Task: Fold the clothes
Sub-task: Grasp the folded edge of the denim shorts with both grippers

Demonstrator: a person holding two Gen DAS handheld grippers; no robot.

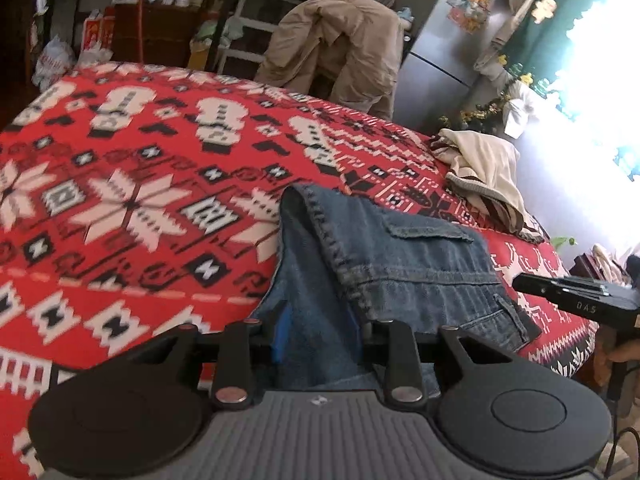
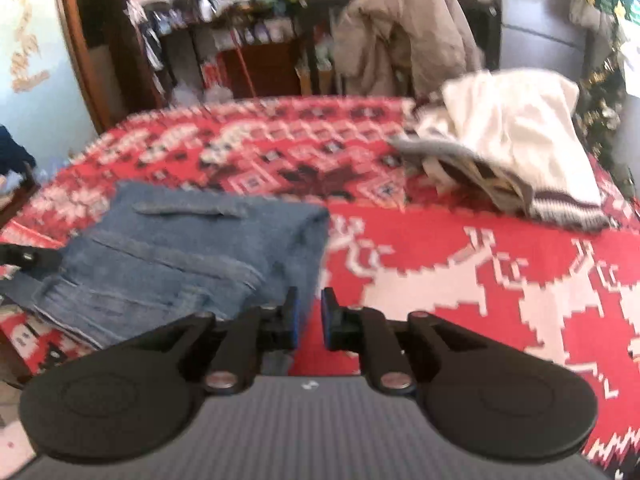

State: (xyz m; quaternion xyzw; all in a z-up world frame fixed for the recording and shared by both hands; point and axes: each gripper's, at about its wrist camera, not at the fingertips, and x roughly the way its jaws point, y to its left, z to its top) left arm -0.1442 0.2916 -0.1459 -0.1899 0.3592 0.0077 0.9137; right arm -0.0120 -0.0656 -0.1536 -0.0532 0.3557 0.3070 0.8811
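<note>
Folded blue jeans (image 1: pixel 400 256) lie on the red patterned blanket (image 1: pixel 140 200). My left gripper (image 1: pixel 320 336) has its jaws around the near edge of the jeans, with denim between the fingers. The right gripper shows at the right edge of the left wrist view (image 1: pixel 532 282), beside the jeans. In the right wrist view the jeans (image 2: pixel 192 248) lie to the left. My right gripper (image 2: pixel 310 316) is empty, its jaws a small gap apart, just off the jeans' right edge over the blanket (image 2: pixel 480 280). The left gripper's tip (image 2: pixel 24 258) touches the jeans' left side.
A crumpled cream sweater with dark striped trim (image 1: pixel 488 176) lies at the blanket's far right; it also shows in the right wrist view (image 2: pixel 512 148). A beige coat (image 1: pixel 340 44) hangs on a chair behind. Cluttered shelves (image 1: pixel 160 8) and a fridge (image 1: pixel 444 52) stand beyond.
</note>
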